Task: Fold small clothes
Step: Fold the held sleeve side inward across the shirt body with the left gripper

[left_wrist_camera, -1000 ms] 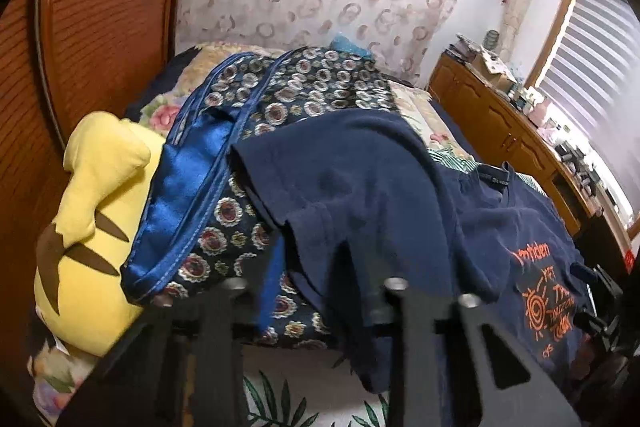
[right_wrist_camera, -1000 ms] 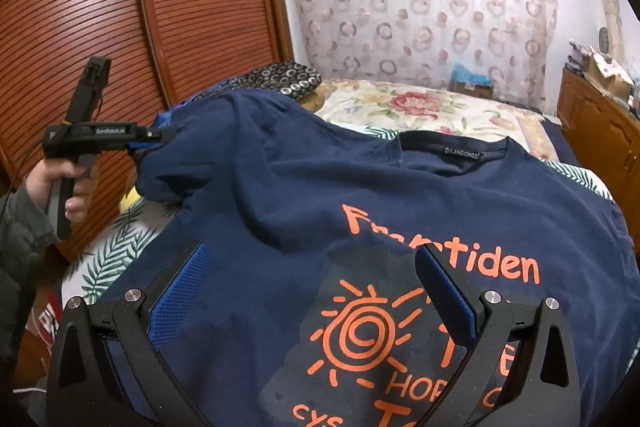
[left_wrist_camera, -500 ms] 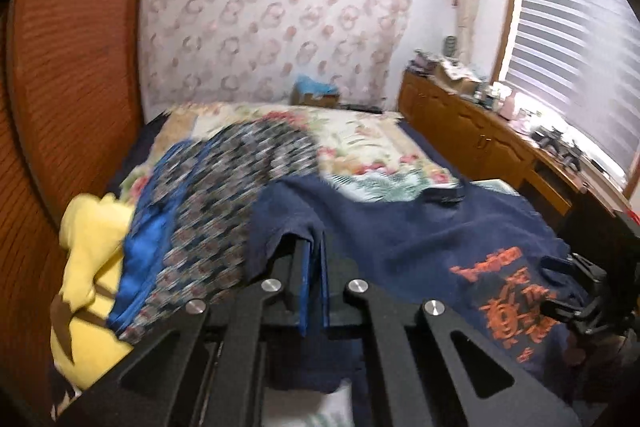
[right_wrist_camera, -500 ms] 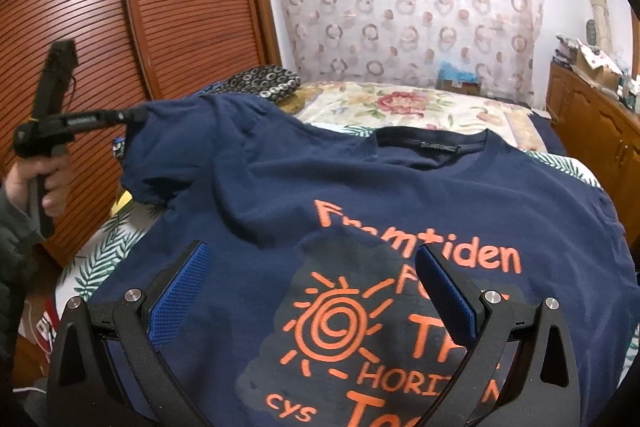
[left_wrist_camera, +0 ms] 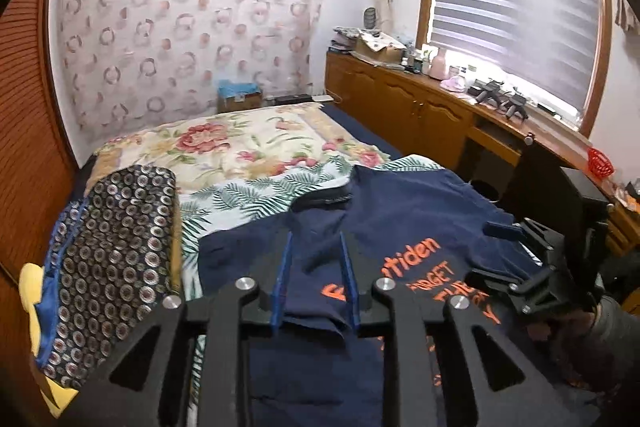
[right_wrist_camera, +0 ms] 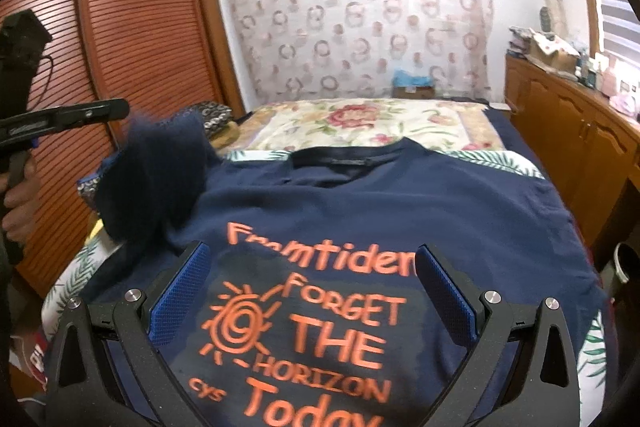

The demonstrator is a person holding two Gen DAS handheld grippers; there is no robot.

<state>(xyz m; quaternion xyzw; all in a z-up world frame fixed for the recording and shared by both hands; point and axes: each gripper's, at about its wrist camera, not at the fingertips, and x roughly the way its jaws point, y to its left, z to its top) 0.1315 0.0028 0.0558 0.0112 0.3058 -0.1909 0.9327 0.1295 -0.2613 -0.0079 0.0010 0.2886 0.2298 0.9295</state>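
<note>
Sleeve (right_wrist_camera: 156, 183) swung inward over the navy T-shirt (right_wrist_camera: 400, 219), now dropping as the left gripper (left_wrist_camera: 314, 279) fingers open.
Shirt lies across the bed (left_wrist_camera: 248, 147) foot; right gripper (right_wrist_camera: 312, 291) fingers gape empty; released mid-air, the sleeve may land bunched, spoiling the fold.

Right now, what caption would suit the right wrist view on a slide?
Open right gripper hovers over a navy T-shirt on the bed, while the opening left gripper lets a sleeve drop.

Window (left_wrist_camera: 516, 7) daylight, fisheye-bent edges, slight motion blur.
</note>
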